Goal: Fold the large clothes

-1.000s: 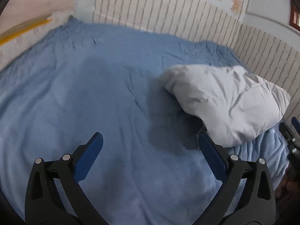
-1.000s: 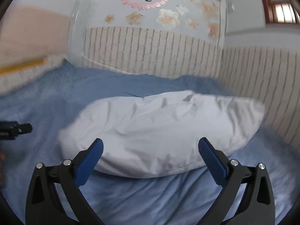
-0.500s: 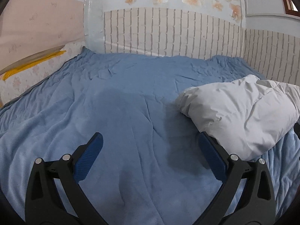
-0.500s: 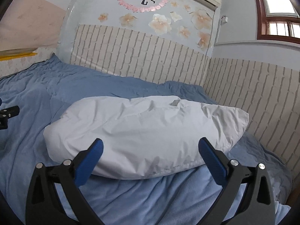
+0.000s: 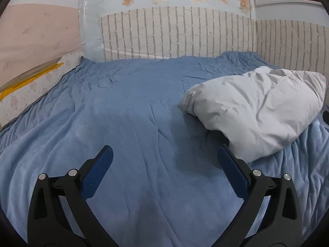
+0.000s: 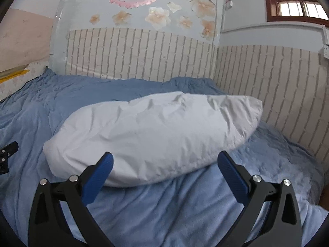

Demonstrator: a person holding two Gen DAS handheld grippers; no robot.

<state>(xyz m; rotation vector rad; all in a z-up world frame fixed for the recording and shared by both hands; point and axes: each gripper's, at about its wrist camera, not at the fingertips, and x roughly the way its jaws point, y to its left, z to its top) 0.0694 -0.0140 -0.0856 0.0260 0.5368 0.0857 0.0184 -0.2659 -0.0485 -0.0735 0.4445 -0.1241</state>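
A puffy white folded garment (image 6: 156, 135) lies on the blue bedspread (image 6: 185, 210), near the bed's right side; it also shows in the left wrist view (image 5: 257, 111) at the right. My right gripper (image 6: 164, 164) is open and empty, held just in front of the garment's near edge. My left gripper (image 5: 164, 160) is open and empty over the bare blue bedspread (image 5: 123, 113), with the garment past its right finger. The left gripper's tip (image 6: 7, 154) shows at the left edge of the right wrist view.
A brick-pattern wall (image 6: 144, 55) runs along the bed's far side and right side (image 6: 277, 86). A flowered panel with a yellow strip (image 5: 26, 78) borders the bed's left side. A window (image 6: 298, 2) is high at the right.
Both grippers have tilted up and drawn back, so more wall shows. The white garment lies in the same place. Both grippers stay open.
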